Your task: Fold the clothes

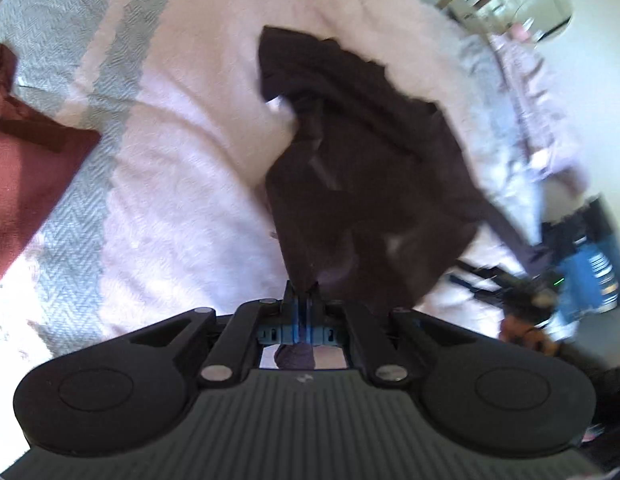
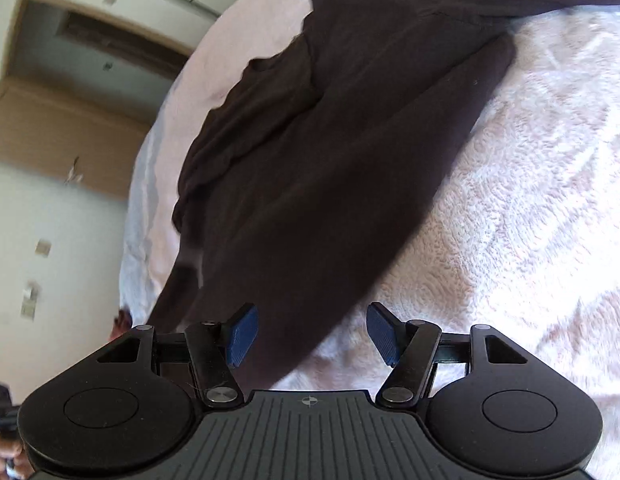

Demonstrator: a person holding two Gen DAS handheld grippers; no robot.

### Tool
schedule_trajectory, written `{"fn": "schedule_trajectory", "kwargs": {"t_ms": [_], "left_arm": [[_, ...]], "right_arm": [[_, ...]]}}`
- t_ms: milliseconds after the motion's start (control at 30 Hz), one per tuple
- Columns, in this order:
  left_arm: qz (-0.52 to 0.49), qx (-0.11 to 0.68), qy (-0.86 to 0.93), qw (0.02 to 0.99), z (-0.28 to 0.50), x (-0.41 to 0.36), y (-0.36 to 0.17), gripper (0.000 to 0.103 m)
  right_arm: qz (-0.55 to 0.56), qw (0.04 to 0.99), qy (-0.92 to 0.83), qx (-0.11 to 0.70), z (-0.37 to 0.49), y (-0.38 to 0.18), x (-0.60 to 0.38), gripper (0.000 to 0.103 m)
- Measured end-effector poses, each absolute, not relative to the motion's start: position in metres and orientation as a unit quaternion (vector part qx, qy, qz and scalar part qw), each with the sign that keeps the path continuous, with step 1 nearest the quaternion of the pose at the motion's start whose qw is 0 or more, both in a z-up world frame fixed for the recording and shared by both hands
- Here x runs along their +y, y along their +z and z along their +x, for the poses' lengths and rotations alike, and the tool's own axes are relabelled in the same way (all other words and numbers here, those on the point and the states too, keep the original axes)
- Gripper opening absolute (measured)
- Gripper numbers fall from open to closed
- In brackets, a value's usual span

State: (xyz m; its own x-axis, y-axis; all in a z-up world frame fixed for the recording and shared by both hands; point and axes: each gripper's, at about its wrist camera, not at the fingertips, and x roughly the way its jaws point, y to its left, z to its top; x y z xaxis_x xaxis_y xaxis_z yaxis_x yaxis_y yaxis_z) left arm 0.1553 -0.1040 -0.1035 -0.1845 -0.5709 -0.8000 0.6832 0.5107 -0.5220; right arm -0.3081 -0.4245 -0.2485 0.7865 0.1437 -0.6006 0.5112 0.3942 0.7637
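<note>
Left tongs (image 1: pixel 303 294) pinch dark garment (image 1: pixel 362 152) edge; right tongs (image 2: pixel 310 334) gape.

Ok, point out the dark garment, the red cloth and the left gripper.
dark garment (image 1: pixel 370 168), left wrist view, middle of the fabric.
red cloth (image 1: pixel 26 168), left wrist view, its flat middle.
left gripper (image 1: pixel 303 300), left wrist view, between the shut fingertips.

A bed (image 1: pixel 70 220) covered by a grey herringbone spread carries my work: a fuzzy pale-pink blanket (image 1: pixel 182 140) lies across it, a dark brown garment (image 2: pixel 310 160) on top, a maroon cloth (image 1: pixel 22 168) alongside.
</note>
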Motion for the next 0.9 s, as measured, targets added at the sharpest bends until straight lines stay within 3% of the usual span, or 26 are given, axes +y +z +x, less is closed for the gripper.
{"fn": "schedule_trajectory", "kwargs": {"t_ms": [300,400,600,767,900], "left_arm": [[-0.037,0.558,-0.599,0.574,0.135,-0.151,-0.028,0.000],[-0.037,0.542,-0.631,0.555,0.114,-0.167,-0.004,0.000],[-0.115,0.497,-0.695,0.507,0.071,-0.178,0.055,0.000],[-0.152,0.489,-0.675,0.532,0.055,-0.182,0.068,0.000],[-0.180,0.483,-0.655,0.553,0.043,-0.186,0.078,0.000]], "right_arm": [[0.537,0.780,-0.018,0.321,-0.278,-0.234,-0.356,0.064],[0.552,0.773,-0.037,0.311,-0.275,-0.243,-0.347,0.074],[0.541,0.789,-0.062,0.284,-0.293,-0.228,-0.349,0.076],[0.524,0.808,-0.064,0.261,-0.314,-0.216,-0.357,0.078],[0.532,0.811,-0.075,0.234,-0.322,-0.214,-0.359,0.087]]}}
